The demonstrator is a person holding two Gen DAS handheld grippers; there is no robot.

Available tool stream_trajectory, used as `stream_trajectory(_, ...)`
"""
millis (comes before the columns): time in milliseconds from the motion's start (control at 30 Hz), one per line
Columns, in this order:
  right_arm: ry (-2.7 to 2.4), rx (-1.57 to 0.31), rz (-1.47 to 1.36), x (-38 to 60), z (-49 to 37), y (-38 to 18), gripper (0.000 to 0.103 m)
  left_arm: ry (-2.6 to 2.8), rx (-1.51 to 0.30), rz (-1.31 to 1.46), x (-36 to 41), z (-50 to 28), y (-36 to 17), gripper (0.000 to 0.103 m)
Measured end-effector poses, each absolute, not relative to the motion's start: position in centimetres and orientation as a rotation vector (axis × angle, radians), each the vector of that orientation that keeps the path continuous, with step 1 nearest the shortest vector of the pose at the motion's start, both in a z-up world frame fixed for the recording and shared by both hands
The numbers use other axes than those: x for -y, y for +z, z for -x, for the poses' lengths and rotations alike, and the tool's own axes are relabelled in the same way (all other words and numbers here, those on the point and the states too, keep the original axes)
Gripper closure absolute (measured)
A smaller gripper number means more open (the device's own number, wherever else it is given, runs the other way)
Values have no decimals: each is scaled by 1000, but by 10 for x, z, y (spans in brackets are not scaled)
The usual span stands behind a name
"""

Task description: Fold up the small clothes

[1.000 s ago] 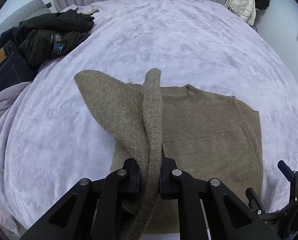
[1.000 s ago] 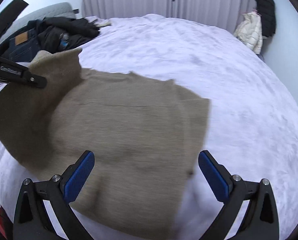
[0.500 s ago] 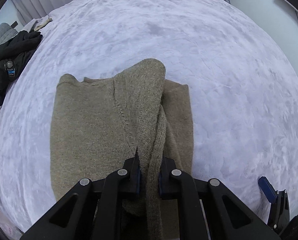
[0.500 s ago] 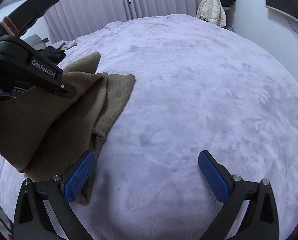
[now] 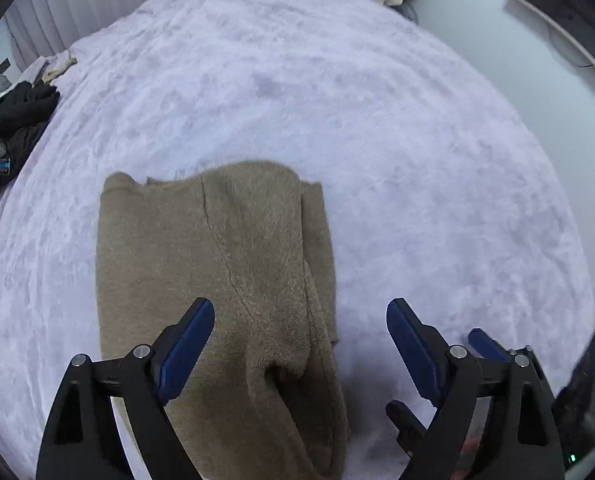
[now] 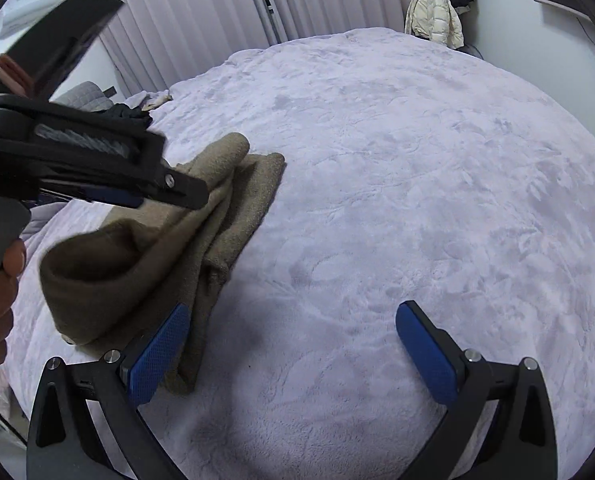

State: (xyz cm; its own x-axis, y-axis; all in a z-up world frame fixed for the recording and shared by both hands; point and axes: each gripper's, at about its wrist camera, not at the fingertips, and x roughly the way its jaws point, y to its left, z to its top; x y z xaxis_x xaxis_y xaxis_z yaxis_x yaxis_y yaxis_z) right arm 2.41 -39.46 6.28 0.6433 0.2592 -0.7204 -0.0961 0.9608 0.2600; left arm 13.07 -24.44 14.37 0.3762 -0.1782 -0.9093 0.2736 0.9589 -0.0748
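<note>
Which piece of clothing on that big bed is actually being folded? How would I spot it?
Start with the wide bed under its pale lilac fleece cover. Near its front edge lies a tan knitted sweater, one side already folded over the middle. It is the only brown garment; the other clothes, dark ones, are heaped at the bed's far left edge.
</note>
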Motion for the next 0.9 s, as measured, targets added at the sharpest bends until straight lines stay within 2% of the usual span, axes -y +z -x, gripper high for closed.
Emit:
stream_trajectory(133,265,-847,-278,399,-26,70,0,-260,-998,-179,222,-108,171,14)
stream_trajectory(333,404,-836,-397,392,-49,85,3,-207,-1039,-211,168,-87,103,14)
stream_trajectory(367,431,-854,-409,387,-59,85,11,-196,-1055,-177,160,-84,92,14)
stream_trajectory(400,457,-881,-418,381,-69,84,29,-191,-1067,-143,156,-81,83,14)
stream_trajectory(467,515,-967,-438,366,-95,75,47,-216,-1093,-110,158,-76,68,14)
stream_trajectory(567,475,-1076,-406,344,-130,57,48,-225,-1069,-149,176,-65,63,14)
stream_trajectory(667,477,-1096,-392,329,-148,48,51,-241,-1071,-168,187,-64,59,14)
stream_trajectory(733,475,-1084,-363,321,-153,49,67,-246,-1073,-168,190,-64,58,14)
stream_trajectory(767,461,-1081,-337,318,-155,50,84,-260,-1072,-159,191,-64,60,14)
stream_trajectory(900,454,-1025,-295,317,-150,69,88,-360,-1019,-114,196,-53,84,14)
